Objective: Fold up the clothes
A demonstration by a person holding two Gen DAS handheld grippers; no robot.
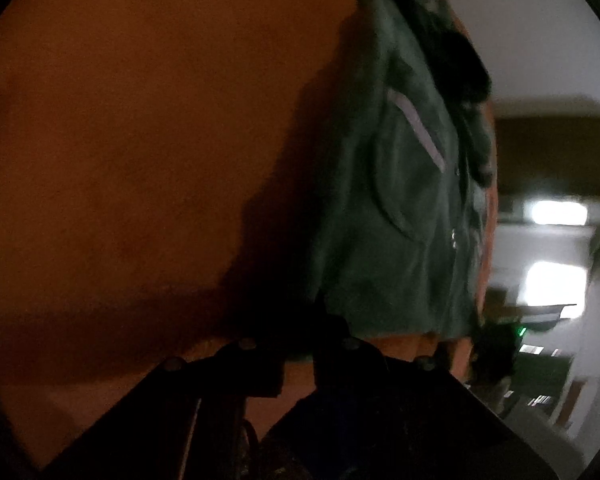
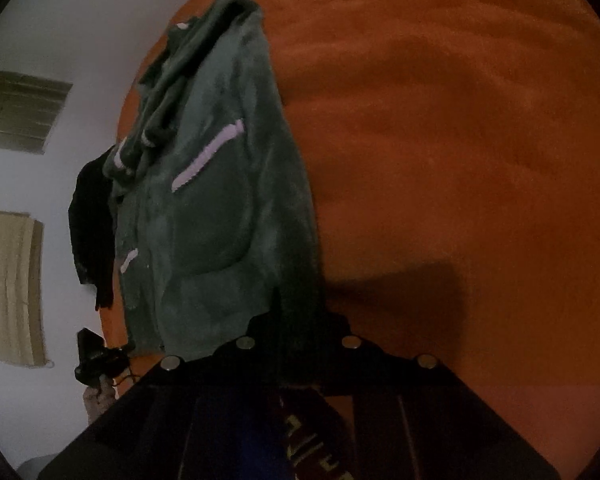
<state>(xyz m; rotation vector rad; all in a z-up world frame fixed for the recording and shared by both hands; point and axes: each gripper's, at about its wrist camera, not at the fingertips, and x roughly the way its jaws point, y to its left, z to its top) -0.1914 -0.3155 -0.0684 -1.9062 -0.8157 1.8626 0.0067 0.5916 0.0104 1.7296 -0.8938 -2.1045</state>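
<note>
In the left wrist view, the left gripper [image 1: 300, 320] was very dark and pointed down at an orange bed cover [image 1: 140, 140]. Its jaws stood nearly together, and the lower corner of a green fleece jacket [image 1: 396, 216] reached into the shadow between them. It seemed to be pinched there, although the darkness did not let me see the pads clearly. The rest of the jacket lay ahead of this gripper and to its right, with a pale strip along one pocket. Beyond the jacket's far edge a black garment [image 1: 464, 80] was lying.

In the right wrist view, the right gripper [image 2: 296, 332] also had its jaws nearly closed, and the hem of the same jacket [image 2: 220, 216] went in between them, so it had hold of the fabric. The jacket stretched ahead of this gripper and to its left, flat on the orange cover [image 2: 460, 140]. The black garment [image 2: 92, 216] lay at the jacket's left edge.
</note>
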